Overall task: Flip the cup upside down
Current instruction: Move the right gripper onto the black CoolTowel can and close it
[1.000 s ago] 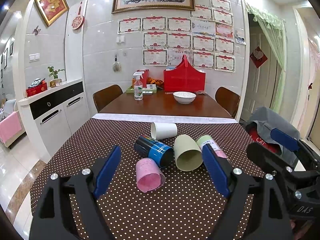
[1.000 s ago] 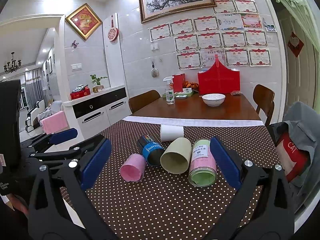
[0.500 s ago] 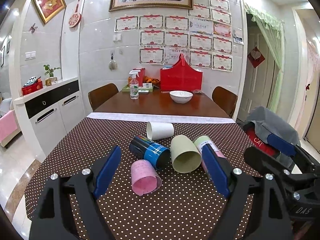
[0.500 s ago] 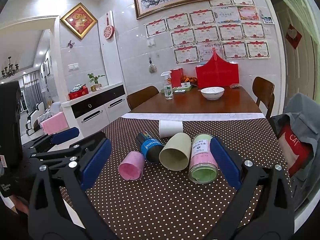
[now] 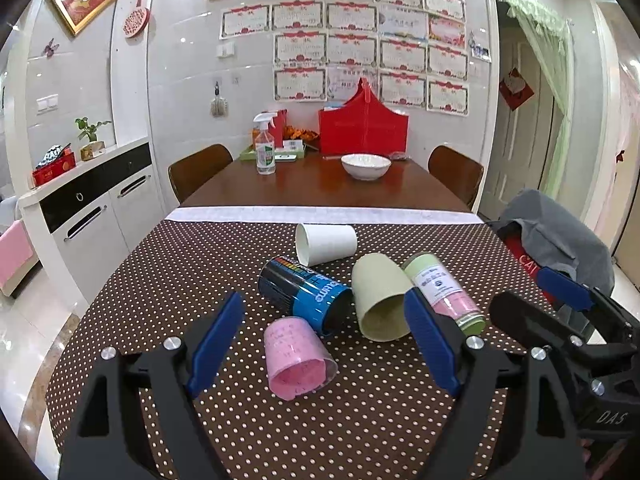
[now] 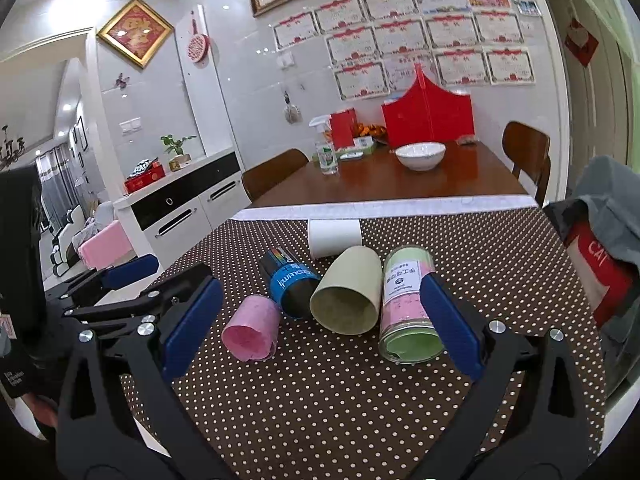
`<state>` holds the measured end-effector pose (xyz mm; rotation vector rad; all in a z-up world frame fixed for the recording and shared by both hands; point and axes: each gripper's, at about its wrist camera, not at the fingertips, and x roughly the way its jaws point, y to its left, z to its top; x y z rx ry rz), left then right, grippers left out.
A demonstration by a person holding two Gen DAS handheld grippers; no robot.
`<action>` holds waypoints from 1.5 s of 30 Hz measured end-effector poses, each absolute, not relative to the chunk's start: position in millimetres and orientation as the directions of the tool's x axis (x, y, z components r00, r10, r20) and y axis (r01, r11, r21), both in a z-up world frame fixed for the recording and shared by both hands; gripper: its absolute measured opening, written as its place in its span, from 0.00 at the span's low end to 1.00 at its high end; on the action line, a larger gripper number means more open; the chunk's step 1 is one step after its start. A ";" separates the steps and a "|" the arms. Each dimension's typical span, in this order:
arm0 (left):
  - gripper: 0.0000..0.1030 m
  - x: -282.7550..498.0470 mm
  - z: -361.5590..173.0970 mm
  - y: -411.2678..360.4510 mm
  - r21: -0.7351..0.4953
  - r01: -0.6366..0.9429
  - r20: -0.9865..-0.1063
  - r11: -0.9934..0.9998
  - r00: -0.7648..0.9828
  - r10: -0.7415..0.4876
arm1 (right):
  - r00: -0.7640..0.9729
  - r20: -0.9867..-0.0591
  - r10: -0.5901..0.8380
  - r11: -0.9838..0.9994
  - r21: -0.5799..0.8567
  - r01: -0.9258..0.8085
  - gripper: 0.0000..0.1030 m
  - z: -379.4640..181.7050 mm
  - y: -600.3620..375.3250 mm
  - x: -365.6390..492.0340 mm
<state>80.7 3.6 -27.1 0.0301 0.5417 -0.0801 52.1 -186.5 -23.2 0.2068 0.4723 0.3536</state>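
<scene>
Several cups lie on their sides on the brown dotted tablecloth (image 5: 160, 280): a pink cup (image 5: 298, 360) (image 6: 252, 334), a blue-and-black cup (image 5: 304, 294) (image 6: 290, 280), a pale green cup (image 5: 380, 298) (image 6: 348, 296), a clear cup with pink and green filling (image 5: 442, 292) (image 6: 406, 308), and a white paper cup (image 5: 326, 243) (image 6: 334, 237) behind them. My left gripper (image 5: 324, 344) is open and empty, with the pink cup between its fingers' line of sight. My right gripper (image 6: 320, 328) is open and empty, just short of the cups.
Beyond the cloth the wooden table (image 5: 320, 192) carries a white bowl (image 5: 366, 166), a spray bottle (image 5: 265, 152) and a red basket (image 5: 364, 128). Chairs (image 5: 200, 172) stand at both sides. A grey-covered bag (image 5: 556, 240) sits at the right edge.
Both grippers have edged forward toward the cups and tilted slightly down. The cups have not moved. Both grippers stay open.
</scene>
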 end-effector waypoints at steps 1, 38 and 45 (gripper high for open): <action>0.79 85.8 -28.3 4.4 0.007 0.085 -0.524 0.996 0.849 -0.069 | 0.828 -0.417 0.376 0.920 0.277 -0.278 0.94 -24.3 -185.7 57.4; 0.79 208.9 -108.6 128.2 -0.266 -0.359 -0.756 0.895 0.654 0.037 | 0.341 -0.826 0.448 0.769 0.162 -0.619 0.94 -68.2 -52.7 271.3; 0.79 224.4 -129.0 147.6 -0.291 -0.432 -0.809 0.853 0.587 0.021 | 0.230 -0.904 0.361 0.758 0.141 -0.637 0.94 -93.3 -31.2 288.8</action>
